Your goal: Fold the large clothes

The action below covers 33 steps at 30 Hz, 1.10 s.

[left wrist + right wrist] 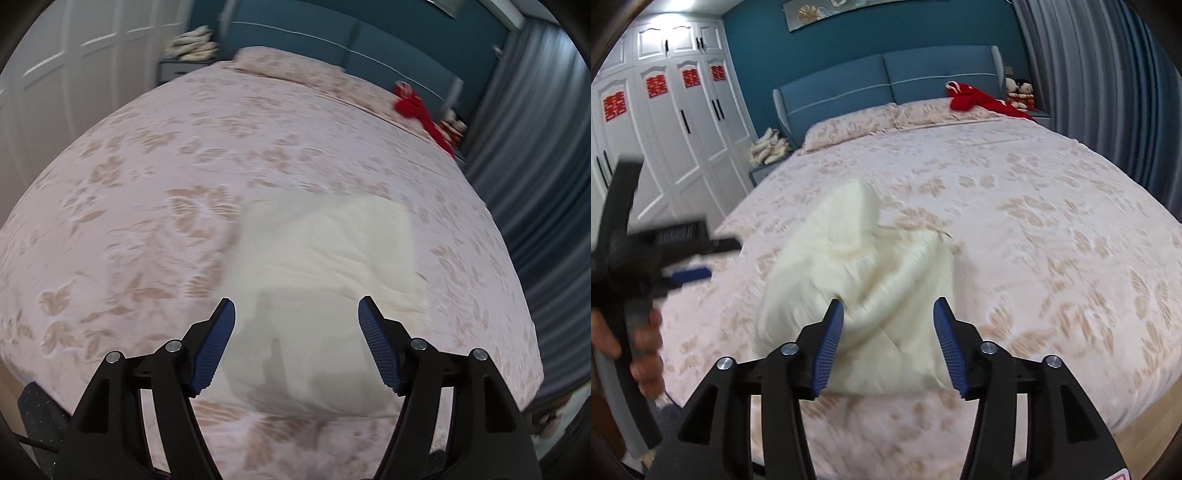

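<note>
Pink floral bedding (pixel 1034 236) covers the bed wide and flat, with a blue headboard (pixel 886 81), white wardrobe doors (pixel 676 140) to the left and grey curtains (pixel 1108 92) to the right. Near the foot edge lies the folded cream garment (pixel 871 291), one corner apparently puffed up. A red cloth (pixel 975 99) sits far off by the pillows. The left gripper (pixel 295 328) and right gripper (pixel 888 332) both hang above the garment, jaws apart and empty.
</note>
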Each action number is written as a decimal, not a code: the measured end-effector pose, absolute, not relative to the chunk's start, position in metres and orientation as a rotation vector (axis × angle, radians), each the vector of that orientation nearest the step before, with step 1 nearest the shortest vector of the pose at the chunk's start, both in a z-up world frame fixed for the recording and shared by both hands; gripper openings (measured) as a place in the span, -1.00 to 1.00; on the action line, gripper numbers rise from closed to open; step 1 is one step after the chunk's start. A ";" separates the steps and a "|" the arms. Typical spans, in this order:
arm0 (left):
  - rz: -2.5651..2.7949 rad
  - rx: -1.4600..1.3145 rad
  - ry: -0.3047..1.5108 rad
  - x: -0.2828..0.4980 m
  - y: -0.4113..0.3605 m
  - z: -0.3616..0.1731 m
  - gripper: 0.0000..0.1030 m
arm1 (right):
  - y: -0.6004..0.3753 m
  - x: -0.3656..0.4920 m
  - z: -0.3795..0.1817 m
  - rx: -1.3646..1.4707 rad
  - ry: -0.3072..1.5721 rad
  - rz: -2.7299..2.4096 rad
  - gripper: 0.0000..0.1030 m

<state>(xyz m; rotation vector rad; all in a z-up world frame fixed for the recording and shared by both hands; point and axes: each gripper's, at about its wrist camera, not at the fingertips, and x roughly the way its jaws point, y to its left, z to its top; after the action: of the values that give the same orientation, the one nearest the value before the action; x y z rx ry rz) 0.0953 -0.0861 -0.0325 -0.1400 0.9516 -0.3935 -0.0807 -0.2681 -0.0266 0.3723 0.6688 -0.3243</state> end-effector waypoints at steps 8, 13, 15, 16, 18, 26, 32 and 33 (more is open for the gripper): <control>-0.283 -0.219 0.979 0.122 -0.027 -0.051 0.30 | -0.265 -0.025 -0.024 0.420 0.686 -0.280 0.15; -0.298 -0.272 1.023 0.127 -0.015 -0.067 0.30 | -0.274 0.005 -0.050 0.502 0.768 -0.282 0.17; -0.308 -0.309 1.051 0.130 -0.011 -0.076 0.30 | -0.283 0.010 -0.063 0.572 0.799 -0.289 0.17; -0.311 -0.327 1.062 0.130 -0.011 -0.080 0.30 | -0.287 0.012 -0.070 0.609 0.816 -0.292 0.17; -0.320 -0.352 1.082 0.131 -0.011 -0.085 0.30 | -0.292 0.016 -0.081 0.648 0.842 -0.283 -0.09; -0.430 -0.330 1.085 0.131 -0.049 -0.080 0.29 | -0.296 0.003 -0.061 0.567 0.789 -0.229 -0.90; -0.509 -0.216 1.091 0.125 -0.104 -0.083 0.29 | -0.322 -0.022 -0.078 0.572 0.825 -0.345 -0.90; -0.517 -0.194 1.097 0.124 -0.113 -0.086 0.29 | -0.327 -0.026 -0.087 0.592 0.840 -0.353 -0.90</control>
<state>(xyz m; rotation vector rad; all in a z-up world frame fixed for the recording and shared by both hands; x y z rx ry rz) 0.1239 -0.1135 -0.0865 -0.1941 1.0967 -0.5170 -0.0260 -0.3269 -0.0866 0.5925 0.8405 -0.3527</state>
